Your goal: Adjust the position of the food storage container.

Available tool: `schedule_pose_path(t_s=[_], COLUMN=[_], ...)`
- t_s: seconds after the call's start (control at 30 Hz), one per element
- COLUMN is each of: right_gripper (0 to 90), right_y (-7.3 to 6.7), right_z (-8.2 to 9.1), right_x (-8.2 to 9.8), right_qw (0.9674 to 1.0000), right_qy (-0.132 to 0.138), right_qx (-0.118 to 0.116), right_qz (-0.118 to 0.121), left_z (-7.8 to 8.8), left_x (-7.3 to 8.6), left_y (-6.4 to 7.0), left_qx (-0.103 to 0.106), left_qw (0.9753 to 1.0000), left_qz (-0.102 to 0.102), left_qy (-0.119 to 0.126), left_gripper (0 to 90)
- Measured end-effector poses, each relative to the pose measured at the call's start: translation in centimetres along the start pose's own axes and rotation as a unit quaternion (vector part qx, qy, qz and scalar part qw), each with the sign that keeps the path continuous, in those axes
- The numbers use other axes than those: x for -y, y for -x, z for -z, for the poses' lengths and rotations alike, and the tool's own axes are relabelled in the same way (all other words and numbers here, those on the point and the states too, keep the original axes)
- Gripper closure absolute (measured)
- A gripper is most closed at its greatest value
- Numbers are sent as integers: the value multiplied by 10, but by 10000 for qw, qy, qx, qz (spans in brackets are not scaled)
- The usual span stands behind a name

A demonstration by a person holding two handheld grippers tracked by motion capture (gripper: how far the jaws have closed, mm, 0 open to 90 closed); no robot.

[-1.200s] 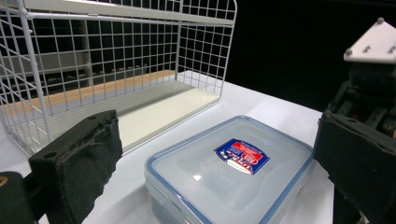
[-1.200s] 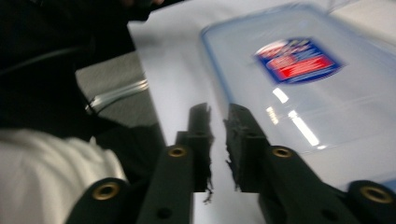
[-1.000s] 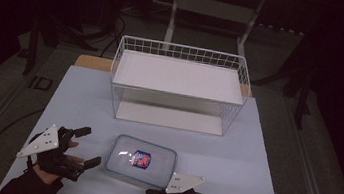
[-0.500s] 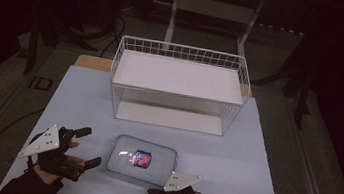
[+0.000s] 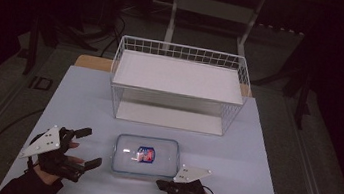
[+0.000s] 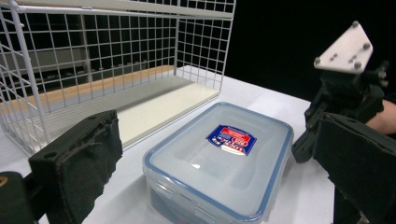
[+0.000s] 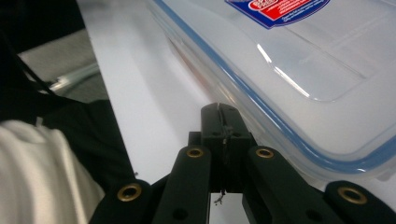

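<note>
Lidded container — beside wire basket

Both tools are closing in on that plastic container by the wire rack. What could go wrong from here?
1. The right tool is shut at the container's near right corner; pushing there may slide the container rather than grip it.
2. The left tool is open beside it, not touching; the smooth lid could slip.
3. The wire rack stands just behind, so a shoved container might hit it.
</note>
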State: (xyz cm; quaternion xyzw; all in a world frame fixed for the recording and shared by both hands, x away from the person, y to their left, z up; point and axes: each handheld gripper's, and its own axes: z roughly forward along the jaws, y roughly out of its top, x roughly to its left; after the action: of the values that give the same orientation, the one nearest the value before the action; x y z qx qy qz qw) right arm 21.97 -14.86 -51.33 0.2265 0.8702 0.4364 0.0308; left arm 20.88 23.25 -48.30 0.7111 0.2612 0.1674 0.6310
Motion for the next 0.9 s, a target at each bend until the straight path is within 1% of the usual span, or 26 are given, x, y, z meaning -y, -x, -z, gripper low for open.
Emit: schedule_pose_path(t_s=[0.03, 0.13, 0.17, 0.2, 0.27, 0.3, 0.33, 0.4, 0.43, 0.47, 0.53, 0.67, 0.73, 0.77, 0.8, 0.83, 0.87, 0.9], right_gripper=[900, 899, 900, 900, 899, 899, 899, 900, 900, 900, 900, 900, 900, 900, 900, 900, 900, 900], right_y=[0, 0, -1, -2, -5, -6, -6, -8, -12, -12, -14, -21, -23, -22, -22, -22, -23, -23], right_z=[0, 9, 10, 11, 10, 4, 4, -4, -14, -14, -23, -39, -45, -50, -50, -52, -53, -53], right_x=[0, -3, -4, -5, -6, -7, -7, -7, -10, -10, -13, -21, -25, -27, -27, -28, -28, -28], right_qw=[10000, 9998, 9997, 9996, 9995, 9996, 9996, 9996, 9994, 9994, 9990, 9984, 9982, 9985, 9985, 9982, 9982, 9982], right_qy=[0, 220, 259, 264, 232, 155, 155, 81, 30, 30, 3, -67, -81, -83, -83, -115, -128, -128], right_qx=[0, -31, 7, -19, -4, -96, -96, -140, -228, -228, -271, -338, -310, -305, -305, -299, -243, -243], right_qz=[0, -13, 35, 76, 216, 217, 217, 225, 270, 270, 358, 439, 498, 457, 457, 511, 528, 528], left_z=[0, 0, 0, 0, 0, -1, -1, -1, -1, -1, -1, -1, -1, -1, 0, 0, 0, 0], left_x=[0, 1, 1, 1, 0, 0, 0, 0, 0, 0, 0, 1, 0, 0, 0, 1, 1, 1], left_y=[0, -1, -1, -1, 0, 0, 0, 0, 0, 0, 0, 0, 0, 0, 0, 0, -1, -1], left_qx=[0, 9, -6, -5, -7, -5, 3, -13, -5, -5, -13, -13, -7, -11, -6, -7, -9, -10], left_qw=[10000, 10000, 10000, 10000, 10000, 10000, 10000, 10000, 10000, 10000, 10000, 10000, 10000, 10000, 10000, 10000, 10000, 10000], left_qz=[0, 69, 65, 65, 48, 43, 40, 30, 32, 32, 28, 18, 19, 10, 12, 18, 16, 34], left_qy=[0, -58, -71, -70, -63, -61, -65, -66, -68, -67, -60, -56, -54, -45, -32, -31, -36, -38], left_gripper=[13, 14, 14, 14, 14, 14, 14, 14, 14, 14, 14, 14, 14, 14, 14, 13, 13, 13])
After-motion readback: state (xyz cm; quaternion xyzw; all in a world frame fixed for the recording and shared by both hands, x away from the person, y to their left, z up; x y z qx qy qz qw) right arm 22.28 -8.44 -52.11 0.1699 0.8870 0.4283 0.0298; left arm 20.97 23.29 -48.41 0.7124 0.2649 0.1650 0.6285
